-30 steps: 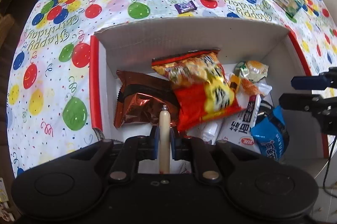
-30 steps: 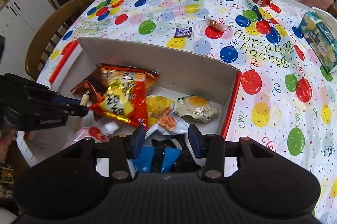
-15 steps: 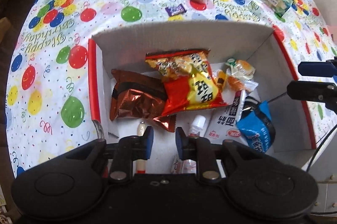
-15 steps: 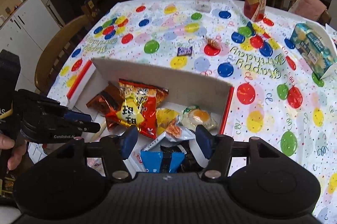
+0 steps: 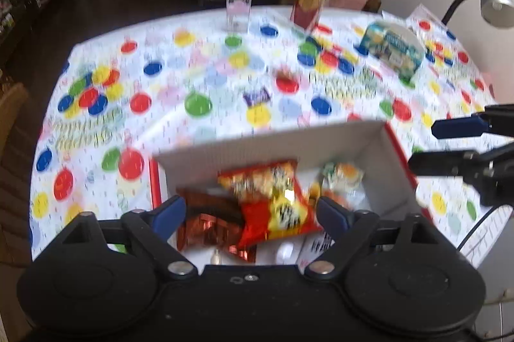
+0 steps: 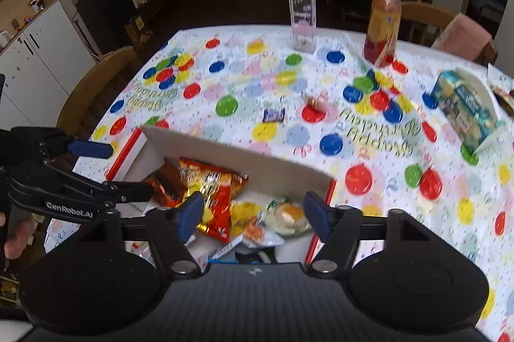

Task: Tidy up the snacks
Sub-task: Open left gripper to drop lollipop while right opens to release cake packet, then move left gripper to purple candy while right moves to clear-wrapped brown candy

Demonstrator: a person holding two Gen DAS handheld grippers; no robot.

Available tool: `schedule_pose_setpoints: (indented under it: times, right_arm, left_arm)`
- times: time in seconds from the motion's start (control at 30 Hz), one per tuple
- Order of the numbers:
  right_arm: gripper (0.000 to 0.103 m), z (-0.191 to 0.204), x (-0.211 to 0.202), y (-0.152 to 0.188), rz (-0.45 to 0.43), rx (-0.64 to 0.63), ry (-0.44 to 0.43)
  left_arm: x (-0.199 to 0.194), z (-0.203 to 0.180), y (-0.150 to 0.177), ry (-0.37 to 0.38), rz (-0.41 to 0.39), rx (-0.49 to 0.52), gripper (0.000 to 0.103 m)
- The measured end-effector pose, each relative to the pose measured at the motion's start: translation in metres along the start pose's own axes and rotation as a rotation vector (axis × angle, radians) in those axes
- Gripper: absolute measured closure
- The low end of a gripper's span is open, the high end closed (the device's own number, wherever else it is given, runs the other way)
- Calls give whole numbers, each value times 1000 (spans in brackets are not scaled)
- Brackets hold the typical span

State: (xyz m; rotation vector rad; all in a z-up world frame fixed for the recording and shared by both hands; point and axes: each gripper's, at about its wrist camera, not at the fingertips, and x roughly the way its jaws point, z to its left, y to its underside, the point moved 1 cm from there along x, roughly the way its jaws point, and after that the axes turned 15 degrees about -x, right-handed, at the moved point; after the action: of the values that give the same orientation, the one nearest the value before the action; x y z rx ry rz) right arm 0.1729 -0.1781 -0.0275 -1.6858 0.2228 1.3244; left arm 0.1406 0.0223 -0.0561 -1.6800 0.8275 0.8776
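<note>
A: Where are the snacks rn?

B: Most sit in the cardboard box [image 6: 244, 160] w/ red edges, near edge of the tabletop [image 6: 244, 78]. Red-yellow chip bag [image 5: 273, 203] lies on top in the middle, coppery foil pack [image 5: 205, 223] to its left, small egg-print packet [image 6: 287, 215] on the right side. More wrappers underneath, too blurry to name.

A: Any outside the box?

B: Yes, 2 small ones on the balloon-print cloth beyond the box: purple candy [image 6: 273, 115] and an orange-brown wrapped sweet [image 6: 316, 102], near each other but apart.

A: Jaws?

B: Left gripper [image 5: 250, 211] has its jaws spread wide, nothing between them, hanging above the box. Right gripper [image 6: 253, 218] same: jaws spread, empty, over the box's near right part. Each shows in the other's view, at the box's sides.

A: Other stuff?

B: Juice bottle [image 6: 384, 25] and clear pink carton [image 6: 302, 20] upright at the far edge, tissue box [image 6: 465, 109] at right, well apart from the snacks. Left view is motion-blurred.
</note>
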Motion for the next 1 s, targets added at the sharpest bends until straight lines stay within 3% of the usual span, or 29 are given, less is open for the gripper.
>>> schedule_pose_setpoints:
  times: [0.23,0.53,0.8,1.0]
  right_arm:
    - [30,-21,-2,-23,-27,-31,25]
    - [25,-66,16,-59,-63,-51,42]
    - [25,-103,57,-86,-35,-65,27]
    - [25,-127,101,-92,15,-69,-22]
  left_arm:
    - [-6,-17,-29,-16,-89,1,1]
    - [17,-38,-72,-60,-144,-27,1]
    - [57,-50,-111,-90,-116,-81,1]
    - [104,-45,-129,-118,-17,-146,1]
